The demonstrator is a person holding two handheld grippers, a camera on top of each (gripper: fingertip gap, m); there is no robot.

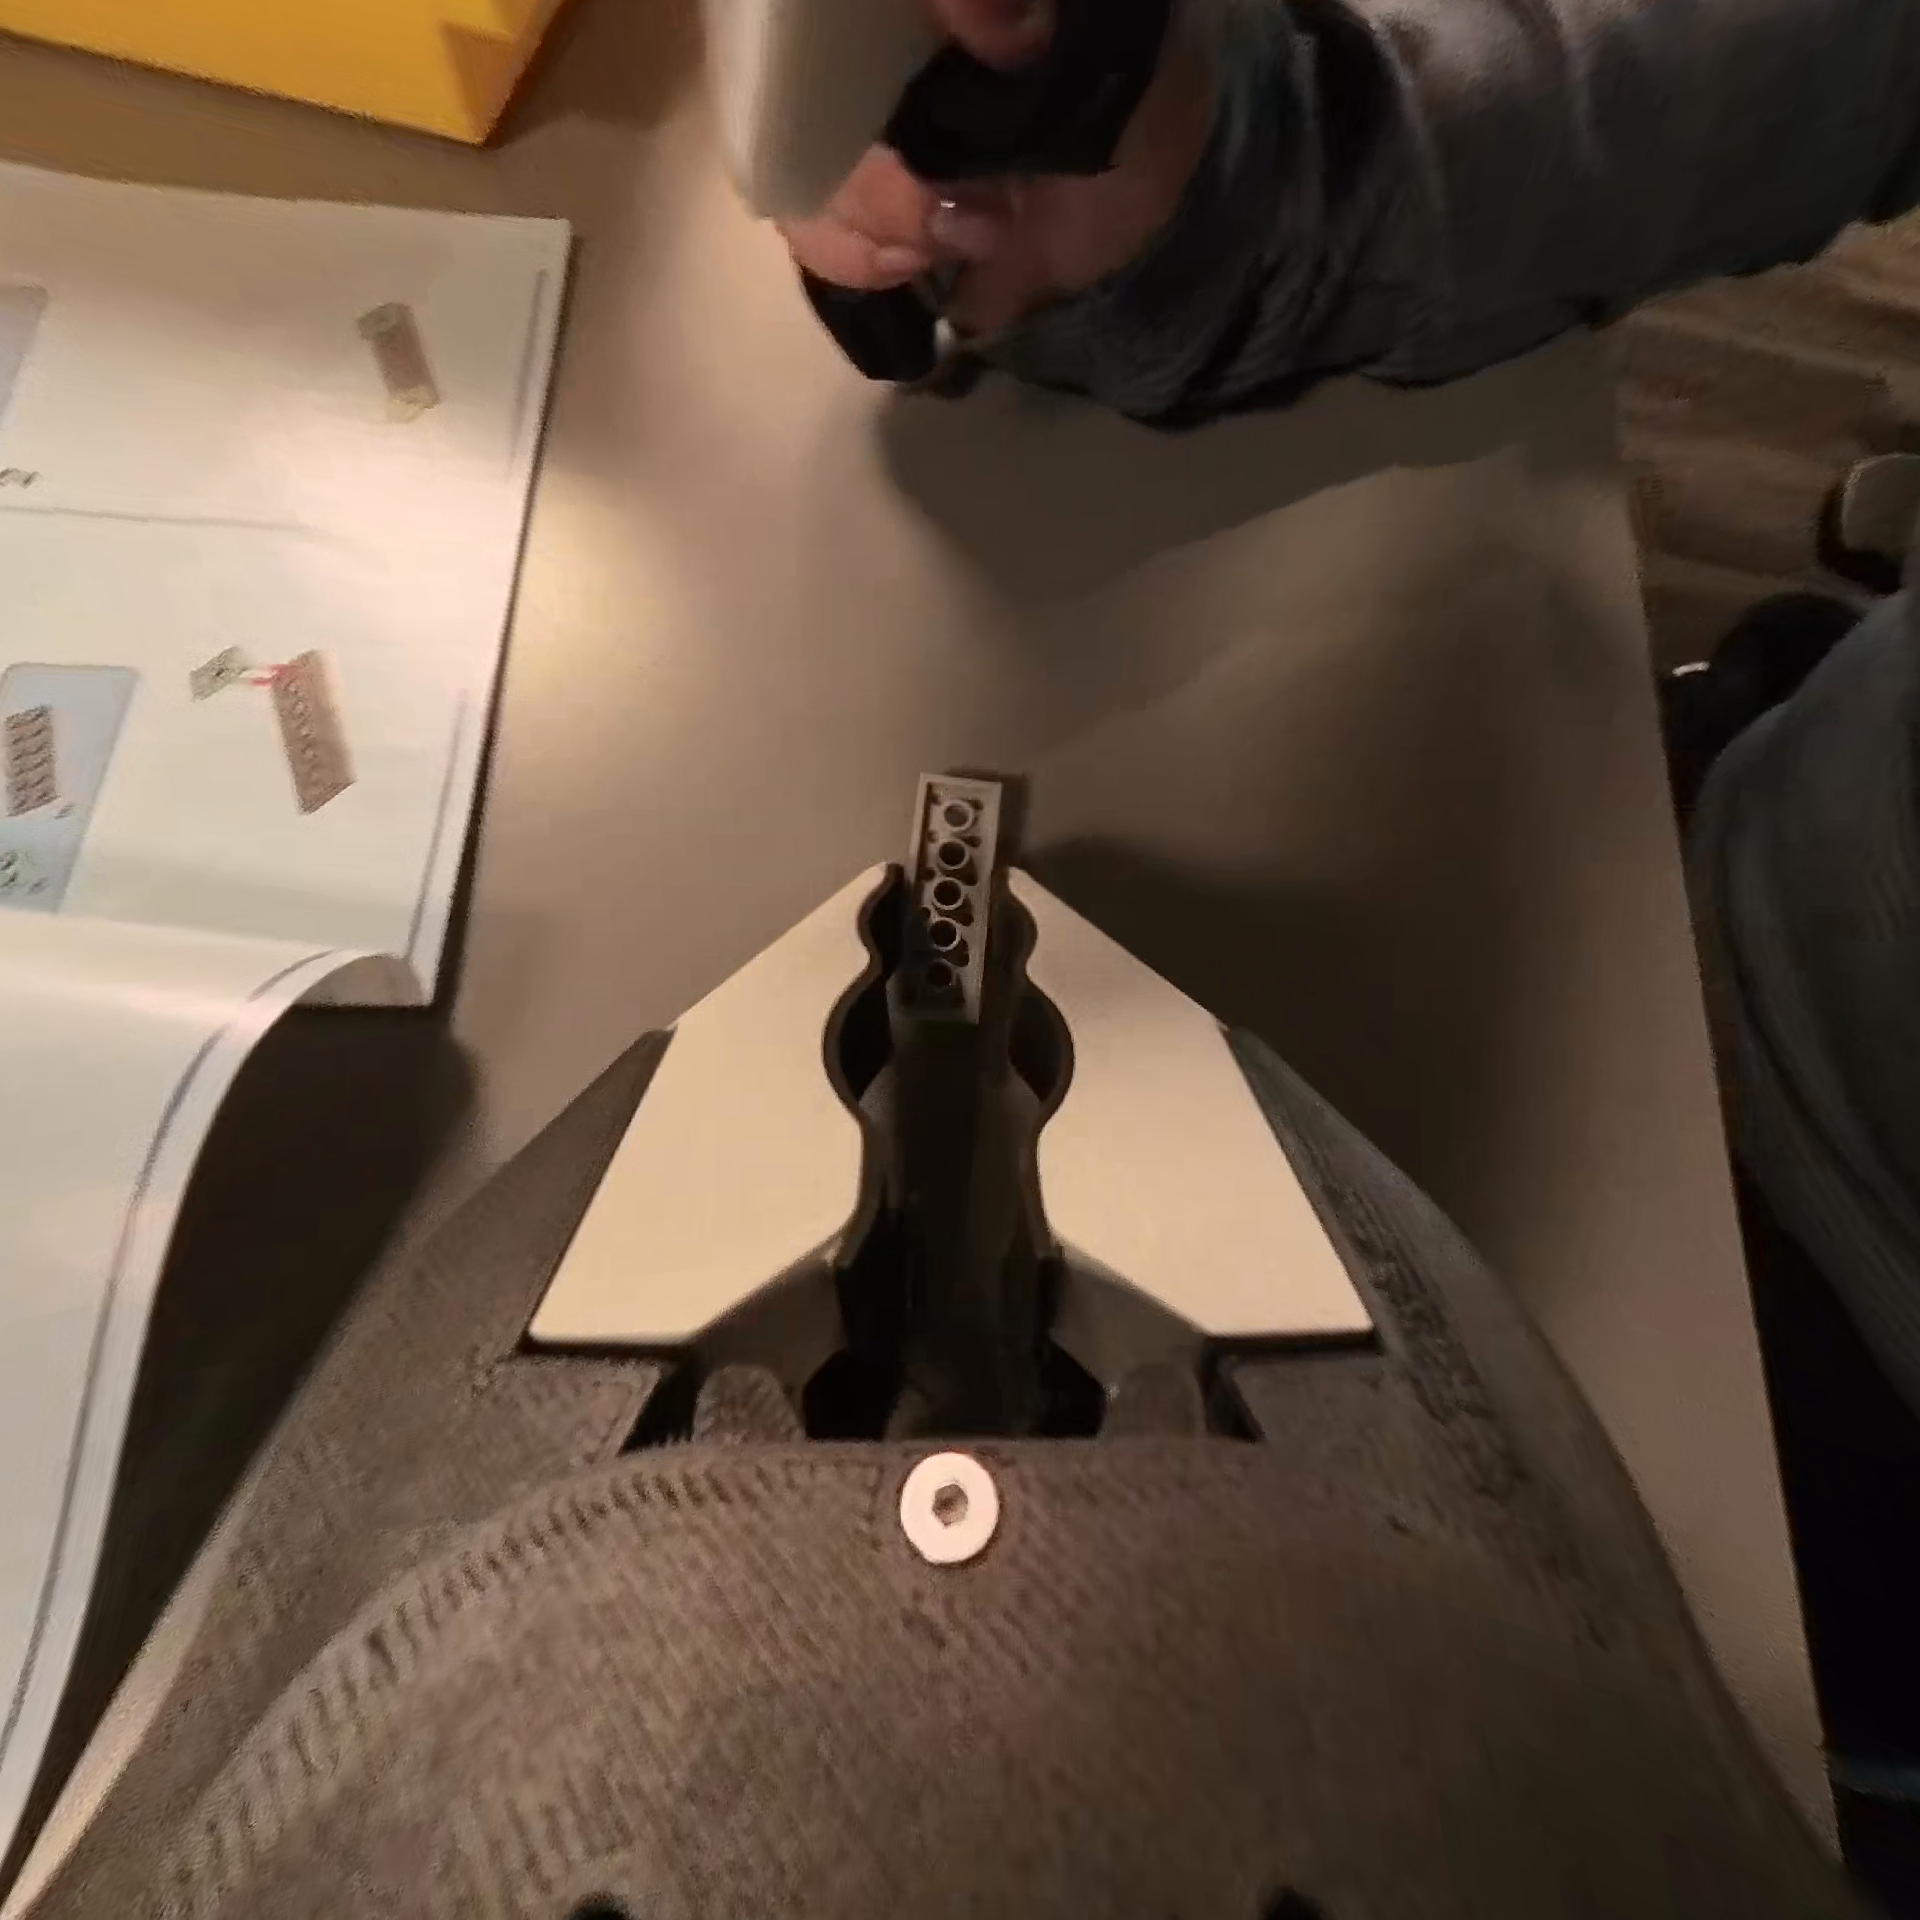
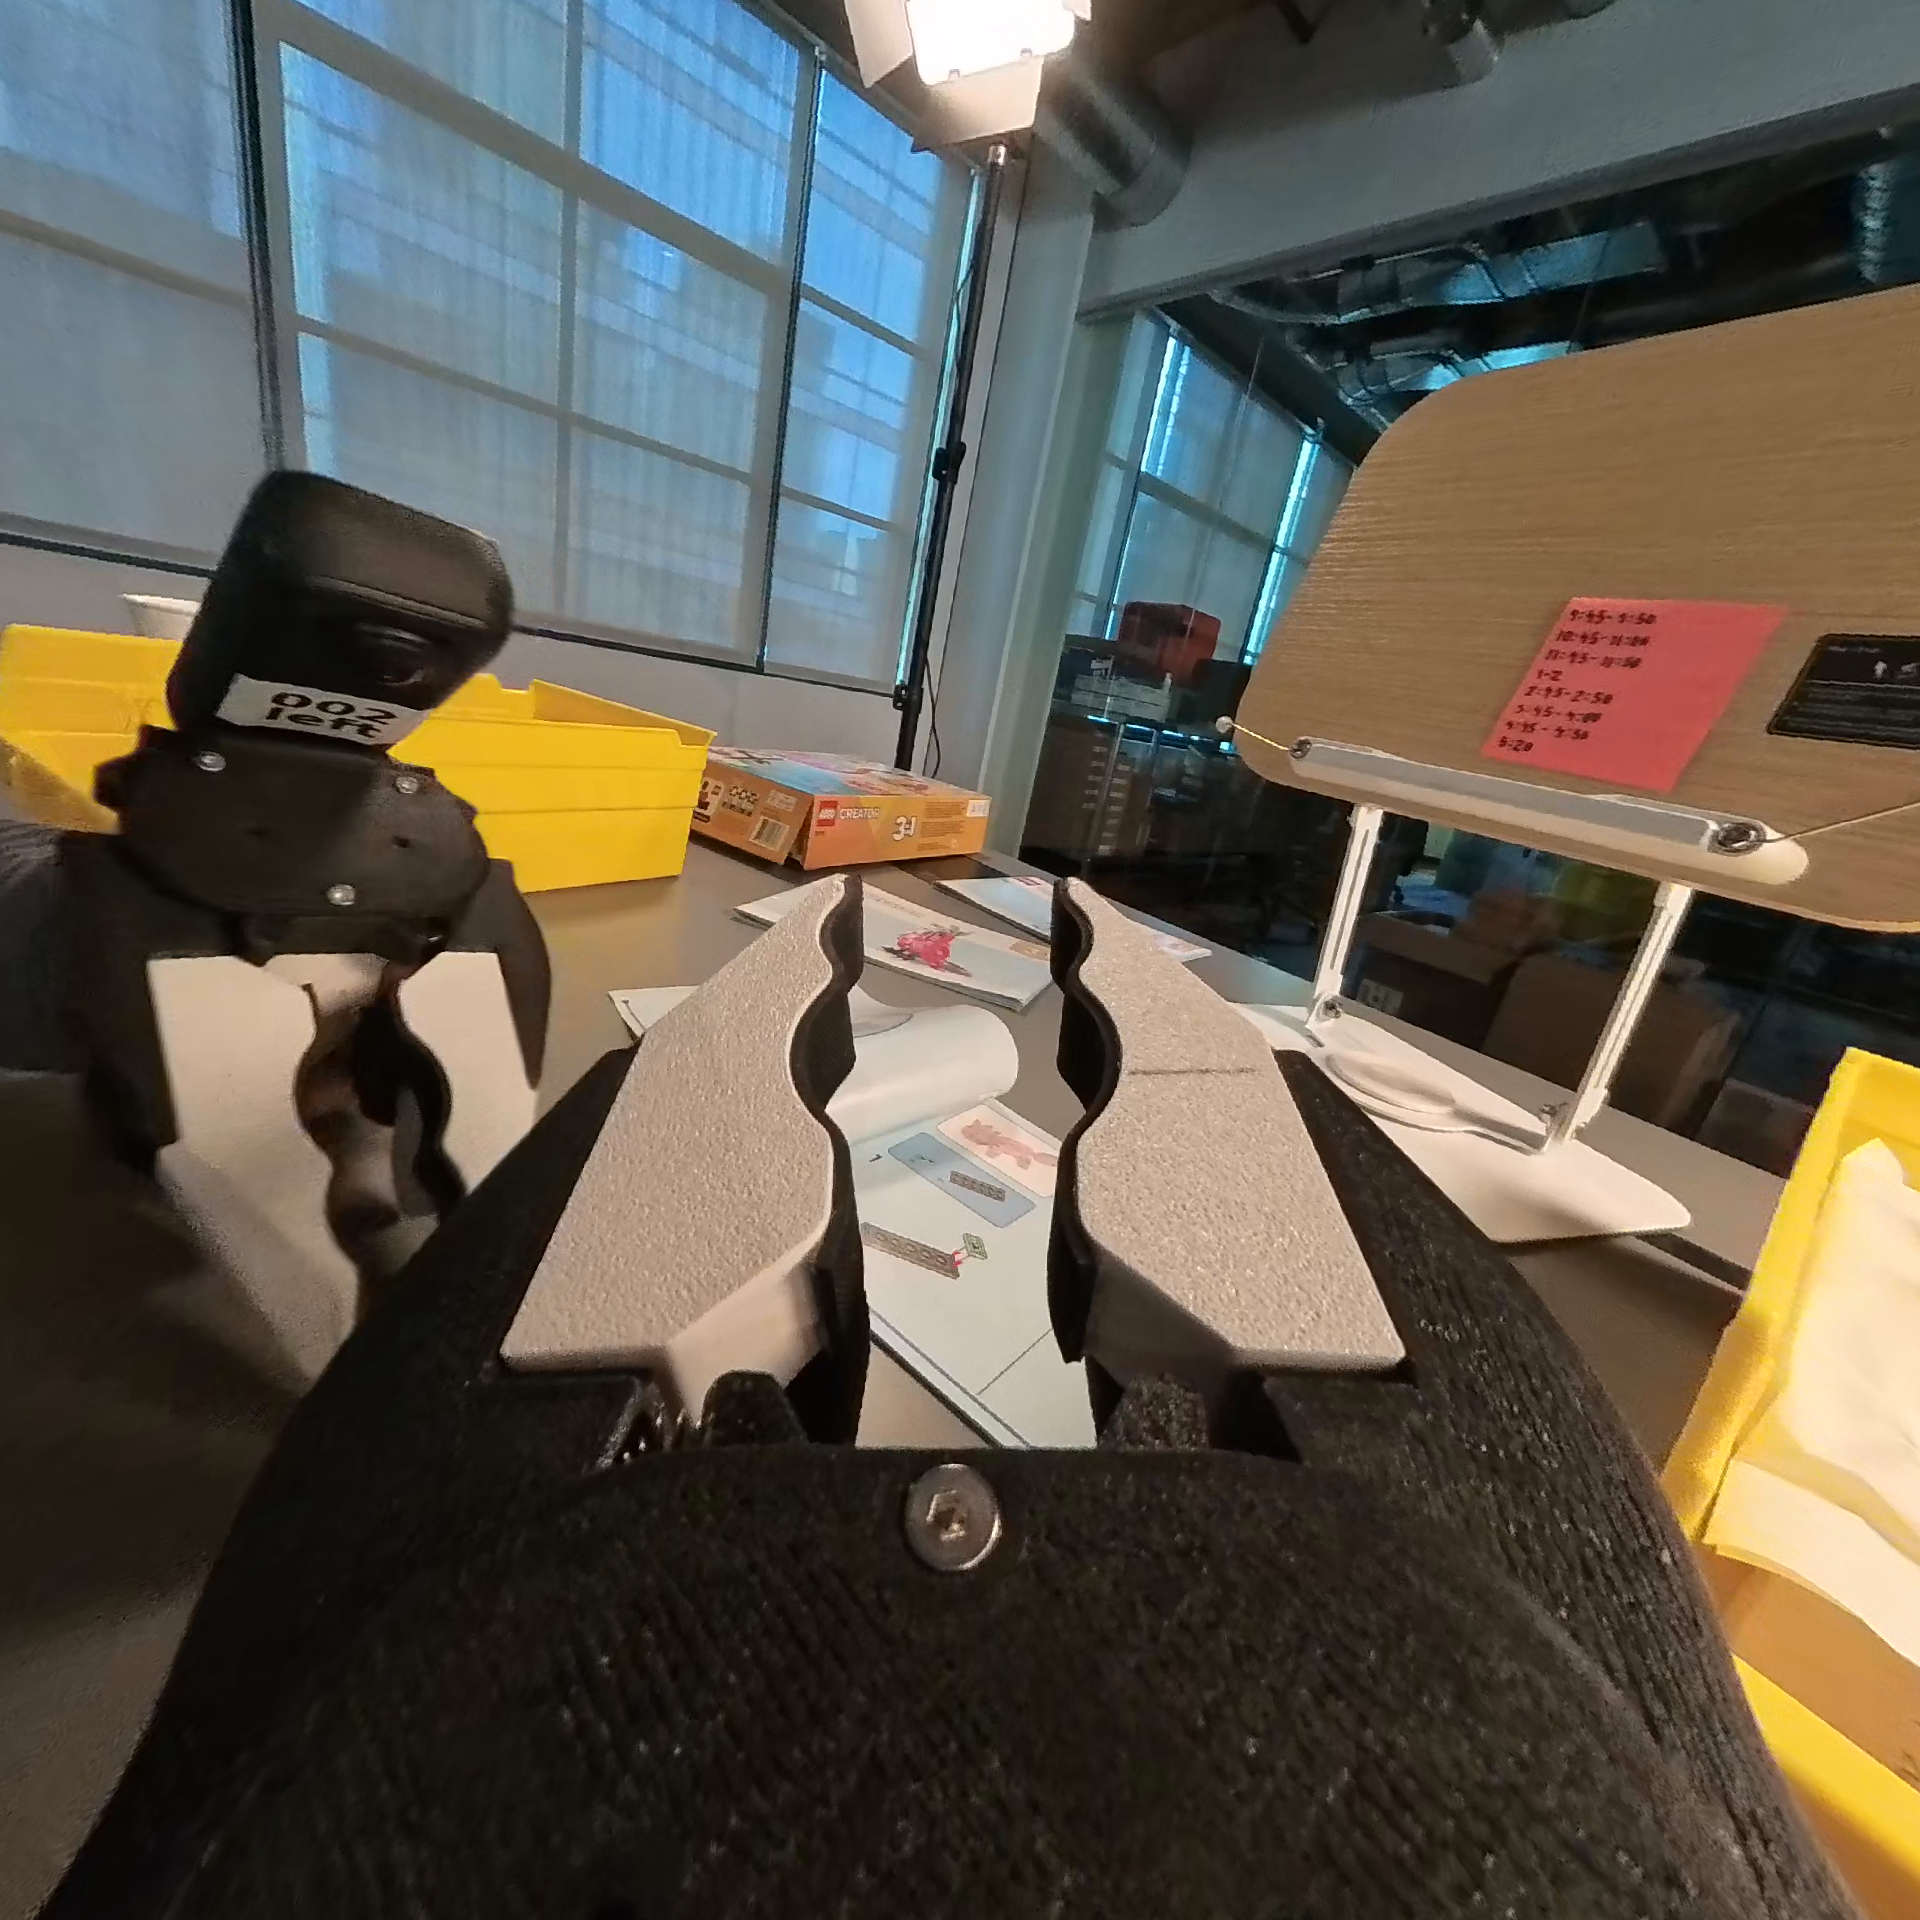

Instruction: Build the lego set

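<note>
- We saw the left gripper (image 1: 956, 883) clenched on a grey studded plate (image 1: 954, 894), held on edge with its hollow underside towards the camera; its far end stuck out past the fingertips towards 12 o'clock, above the tan table (image 1: 1247, 727).
- At 9 to 10 o'clock of that plate lay an open instruction booklet (image 1: 260, 520), flat on the table and well apart from the plate.
- At 11 o'clock a corner of a yellow bin (image 1: 312, 52) showed.
- At 1 o'clock a person's hand (image 1: 935, 229) in a grey sleeve (image 1: 1455, 187) gripped a black handle.
- We found the right gripper (image 2: 956, 935) released, its fingers apart with nothing between them, held above the booklet.
- At 12 o'clock of it lay an orange toy box (image 2: 883, 821), at 10 o'clock stacked yellow bins (image 2: 582, 790), at 2 o'clock a wooden board on a white stand (image 2: 1558, 582).
</note>
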